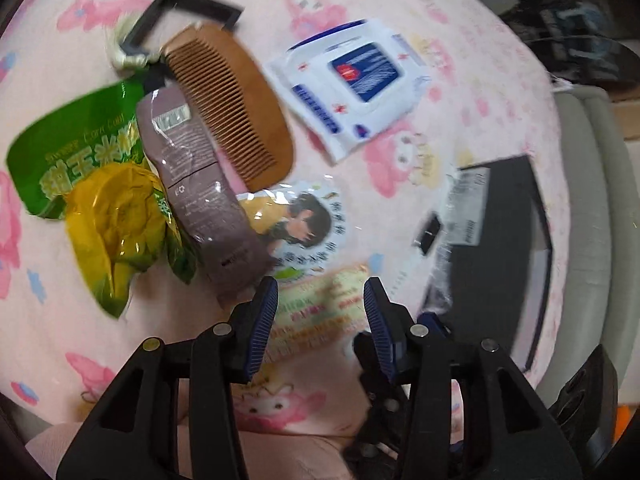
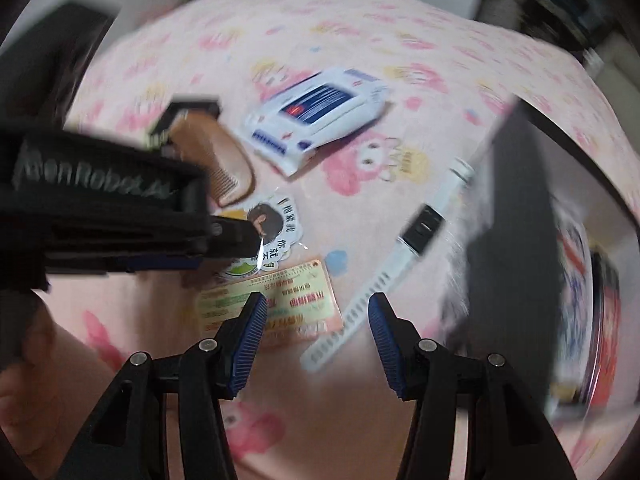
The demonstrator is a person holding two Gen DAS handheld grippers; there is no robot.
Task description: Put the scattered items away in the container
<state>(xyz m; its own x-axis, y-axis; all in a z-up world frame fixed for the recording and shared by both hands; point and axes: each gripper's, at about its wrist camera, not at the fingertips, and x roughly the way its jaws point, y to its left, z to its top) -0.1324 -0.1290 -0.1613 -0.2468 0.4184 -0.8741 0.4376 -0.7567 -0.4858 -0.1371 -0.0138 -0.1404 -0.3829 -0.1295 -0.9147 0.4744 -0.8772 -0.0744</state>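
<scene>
Scattered on a pink cartoon-print bedspread (image 1: 400, 8) lie a wooden comb (image 1: 236, 116), a mauve tube (image 1: 204, 196), a green and yellow snack bag (image 1: 80, 184), a white and blue wipes pack (image 1: 352, 84), a round sticker (image 1: 296, 224) and a yellow-pink card (image 1: 312, 292). My left gripper (image 1: 321, 308) hangs open just above the card, with nothing between its fingers. My right gripper (image 2: 318, 328) is open too, over the card (image 2: 280, 304) and the strap of a white watch (image 2: 420, 228). The dark container (image 2: 520, 220) stands at the right.
The left tool's black body (image 2: 100, 208) crosses the left of the right wrist view and hides part of the comb (image 2: 216, 160). A black square frame (image 1: 180, 12) lies behind the comb. A grey cushioned edge (image 1: 592, 200) borders the bed beyond the container (image 1: 500, 248).
</scene>
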